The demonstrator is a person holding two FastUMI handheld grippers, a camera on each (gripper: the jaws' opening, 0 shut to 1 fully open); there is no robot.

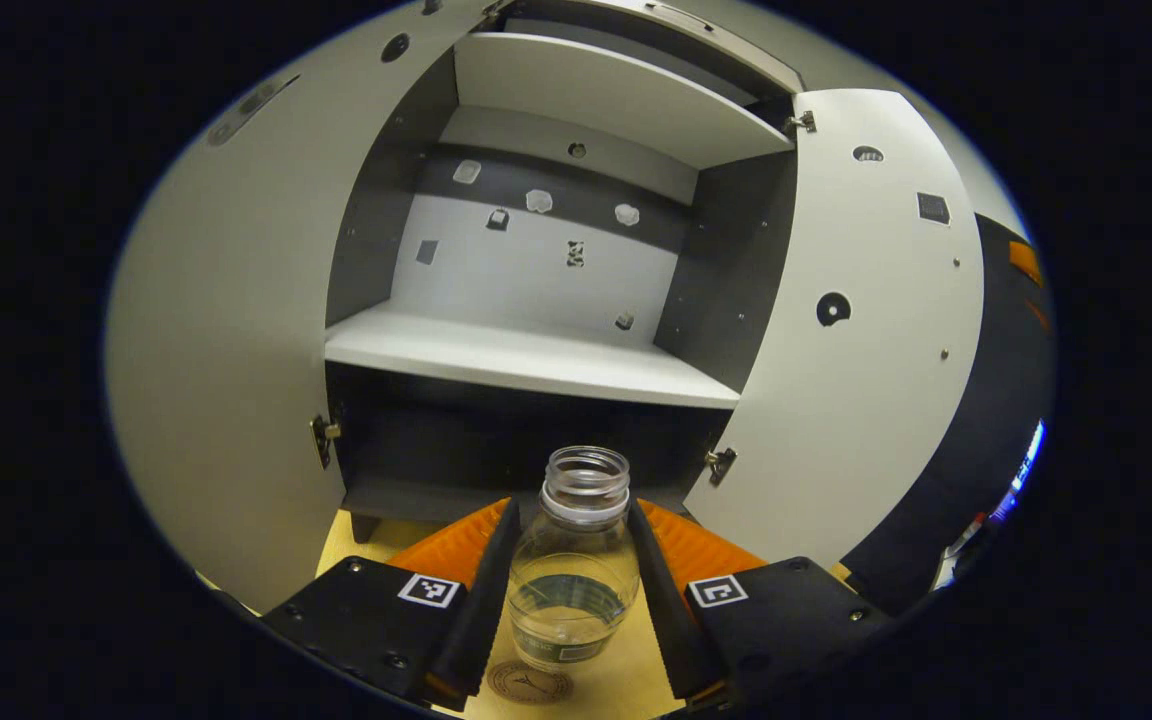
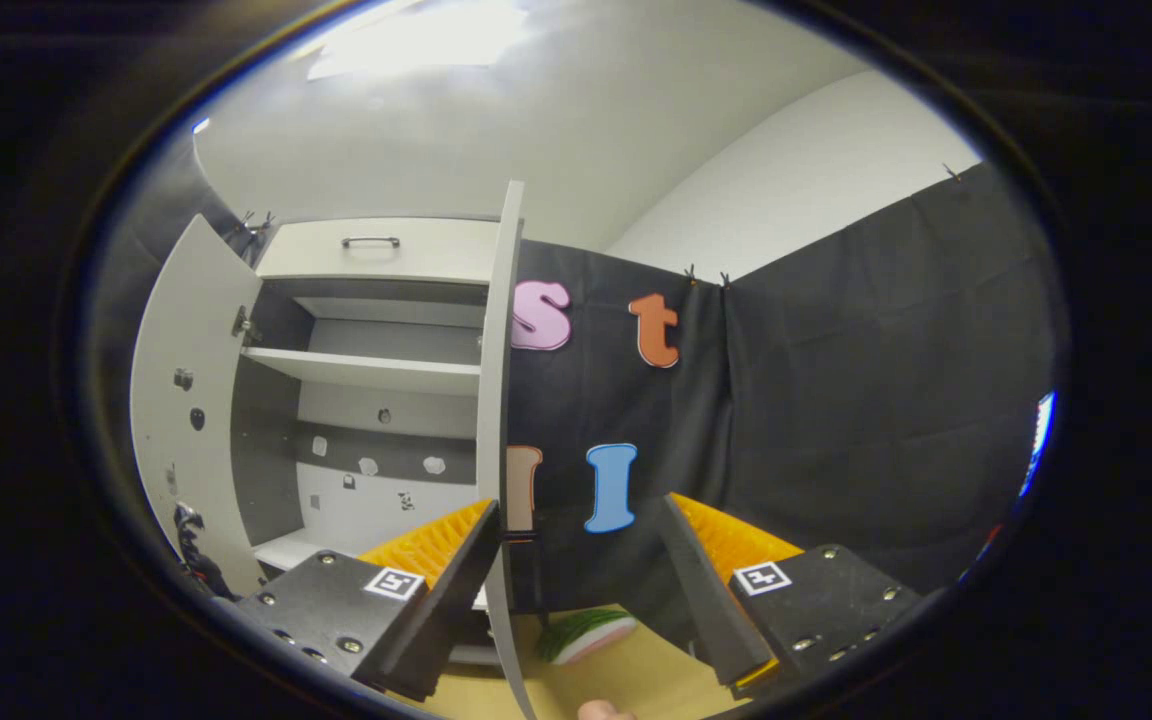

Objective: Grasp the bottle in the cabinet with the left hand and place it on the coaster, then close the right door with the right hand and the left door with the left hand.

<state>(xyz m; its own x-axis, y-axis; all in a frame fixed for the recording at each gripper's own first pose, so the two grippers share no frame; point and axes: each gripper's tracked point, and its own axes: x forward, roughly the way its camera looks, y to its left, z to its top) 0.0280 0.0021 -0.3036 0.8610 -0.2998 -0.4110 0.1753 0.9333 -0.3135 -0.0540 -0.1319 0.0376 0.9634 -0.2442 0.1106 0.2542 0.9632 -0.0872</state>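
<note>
The left hand-held gripper grips the bottle above the coaster; lower it straight, centred. The right hand-held gripper waits open.

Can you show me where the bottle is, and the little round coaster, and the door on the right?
bottle (image 1: 576,580): left gripper view, on its clear body between the fingers.
coaster (image 1: 530,683): left gripper view, on its round top face.
right door (image 1: 856,330): left gripper view, on its pale inner face.
</note>
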